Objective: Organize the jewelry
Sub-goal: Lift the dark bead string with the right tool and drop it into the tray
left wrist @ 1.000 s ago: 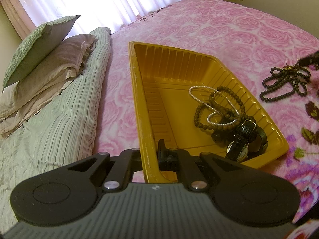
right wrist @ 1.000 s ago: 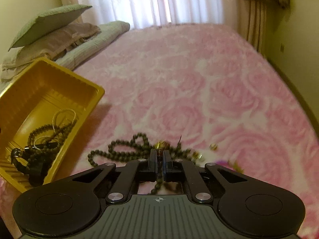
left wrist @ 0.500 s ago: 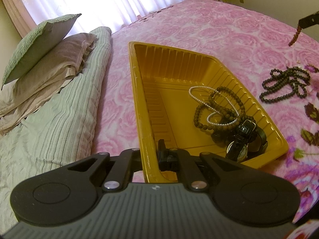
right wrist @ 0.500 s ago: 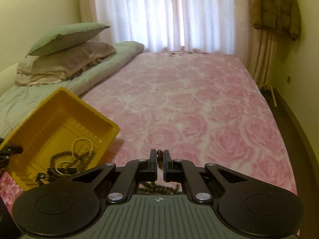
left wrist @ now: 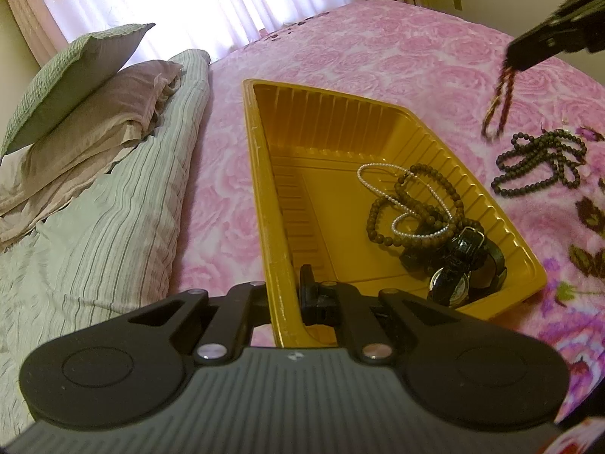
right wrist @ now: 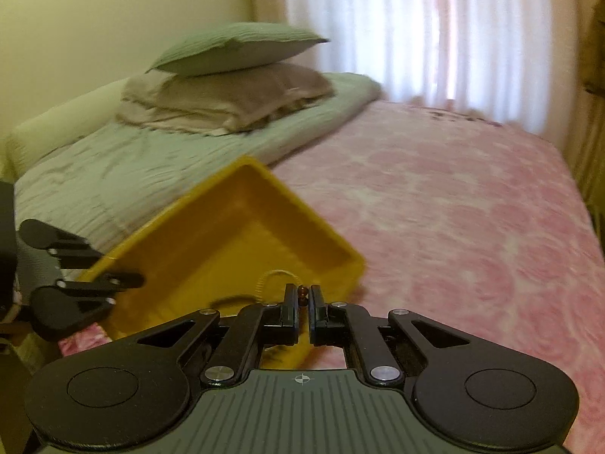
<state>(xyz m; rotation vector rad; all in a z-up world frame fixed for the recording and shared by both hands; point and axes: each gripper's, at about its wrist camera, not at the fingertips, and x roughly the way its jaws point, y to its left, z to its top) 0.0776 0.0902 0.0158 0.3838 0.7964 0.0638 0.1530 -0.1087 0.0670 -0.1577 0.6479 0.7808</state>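
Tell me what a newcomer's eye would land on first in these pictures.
The bright yellow tray on the pink rose bedspread, its near wall pinched by the left gripper, with beads, a pearl strand and a watch piled in one corner. Next, the right gripper dangling a reddish bead bracelet above the dark bead necklace lying on the bedspread.

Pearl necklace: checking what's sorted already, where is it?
In the left wrist view the pearl necklace lies inside the yellow tray, right half, tangled with brown beads.
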